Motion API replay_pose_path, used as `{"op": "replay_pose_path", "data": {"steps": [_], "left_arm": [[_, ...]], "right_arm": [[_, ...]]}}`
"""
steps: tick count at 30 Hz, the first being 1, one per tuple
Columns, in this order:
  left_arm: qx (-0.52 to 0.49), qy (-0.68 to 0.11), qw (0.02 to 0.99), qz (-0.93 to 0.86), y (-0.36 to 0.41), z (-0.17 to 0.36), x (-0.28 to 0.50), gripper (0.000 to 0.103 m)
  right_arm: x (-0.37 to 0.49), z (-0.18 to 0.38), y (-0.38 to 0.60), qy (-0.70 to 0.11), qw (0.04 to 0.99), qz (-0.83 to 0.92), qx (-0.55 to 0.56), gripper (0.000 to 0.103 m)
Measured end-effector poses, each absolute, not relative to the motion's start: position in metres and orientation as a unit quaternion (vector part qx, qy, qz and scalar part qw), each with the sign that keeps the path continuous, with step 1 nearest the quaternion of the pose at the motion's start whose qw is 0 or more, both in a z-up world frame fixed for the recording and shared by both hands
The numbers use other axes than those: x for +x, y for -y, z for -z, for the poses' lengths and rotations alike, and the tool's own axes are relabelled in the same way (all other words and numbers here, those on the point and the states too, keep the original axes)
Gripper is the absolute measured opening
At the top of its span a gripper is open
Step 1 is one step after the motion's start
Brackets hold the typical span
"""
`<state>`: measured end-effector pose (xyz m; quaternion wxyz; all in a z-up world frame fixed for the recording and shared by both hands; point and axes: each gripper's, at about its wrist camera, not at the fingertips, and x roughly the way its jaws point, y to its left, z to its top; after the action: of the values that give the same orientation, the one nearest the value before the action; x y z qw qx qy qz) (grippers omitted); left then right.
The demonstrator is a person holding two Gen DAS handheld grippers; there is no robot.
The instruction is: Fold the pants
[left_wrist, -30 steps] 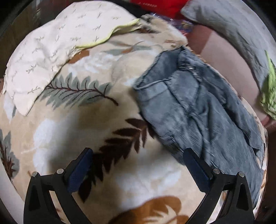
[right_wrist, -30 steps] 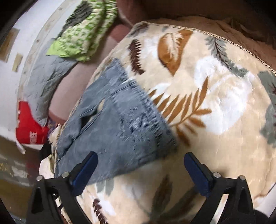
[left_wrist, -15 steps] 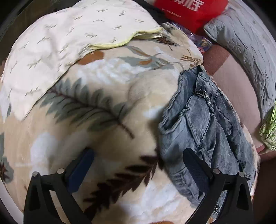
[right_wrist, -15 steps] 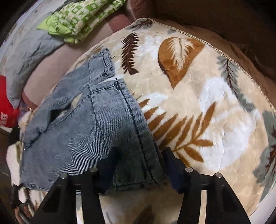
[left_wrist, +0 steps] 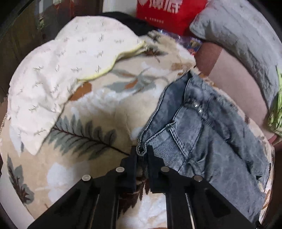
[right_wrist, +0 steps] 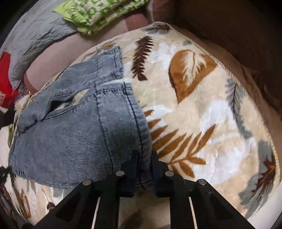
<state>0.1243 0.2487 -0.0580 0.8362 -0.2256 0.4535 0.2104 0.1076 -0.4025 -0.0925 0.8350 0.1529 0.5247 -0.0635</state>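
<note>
Grey-blue denim pants lie crumpled on a cream blanket with a leaf print. My left gripper is shut on the near corner of the waistband, beside the front pocket. In the right wrist view the pants lie left of centre, leg hems toward the right. My right gripper is shut on the near corner of a leg hem. The metal fly buttons show near the waistband.
A cream cloth with a yellow edge lies over the blanket's far left. A red bag, a grey quilted pillow and a green patterned cloth sit at the back. The blanket's corded edge curves at right.
Both grippers went from wide open to shut on the pants: the left on the waistband corner, the right on the leg hem. Both moved in closer to the denim.
</note>
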Motion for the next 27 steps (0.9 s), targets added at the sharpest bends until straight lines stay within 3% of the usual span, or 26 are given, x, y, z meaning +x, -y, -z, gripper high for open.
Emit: {"op": "replay_pose_path", "data": {"steps": [6,7,9,13,14,15,16,17,23,27], "left_arm": [[-0.222,-0.391,0.869,-0.205,-0.242,0.001,0.097,0.007],[-0.216,-0.38,0.875,-0.208,-0.239,-0.009,0.091,0.001],[-0.197,-0.351,0.889,-0.216,-0.235,-0.029,0.077,0.0],[-0.21,-0.347,0.895,-0.185,-0.235,-0.038,0.053,0.0],[-0.215,-0.356,0.892,-0.175,-0.236,-0.029,0.051,0.011],[-0.221,-0.368,0.888,-0.163,-0.236,-0.019,0.052,0.05],[-0.232,-0.387,0.881,-0.147,-0.238,-0.005,0.056,0.074],[-0.248,-0.4,0.871,-0.142,-0.239,0.01,0.057,0.087],[-0.326,-0.459,0.818,-0.113,-0.241,0.067,0.078,0.086],[-0.376,-0.455,0.803,-0.089,-0.239,0.083,0.098,0.084]], "right_arm": [[0.1,0.062,0.409,-0.503,0.849,0.055,0.15,0.011],[0.097,0.056,0.41,-0.498,0.852,0.055,0.148,0.011],[0.091,0.043,0.414,-0.487,0.86,0.057,0.145,0.011],[0.08,0.031,0.423,-0.483,0.864,0.058,0.13,0.01],[0.077,0.033,0.428,-0.485,0.862,0.06,0.132,0.01],[0.075,0.038,0.433,-0.489,0.859,0.059,0.139,0.01],[0.075,0.044,0.437,-0.491,0.856,0.053,0.152,0.01],[0.074,0.049,0.44,-0.496,0.852,0.052,0.159,0.01],[0.074,0.078,0.436,-0.51,0.837,0.017,0.197,0.018],[0.078,0.097,0.431,-0.52,0.827,0.012,0.215,0.019]]}}
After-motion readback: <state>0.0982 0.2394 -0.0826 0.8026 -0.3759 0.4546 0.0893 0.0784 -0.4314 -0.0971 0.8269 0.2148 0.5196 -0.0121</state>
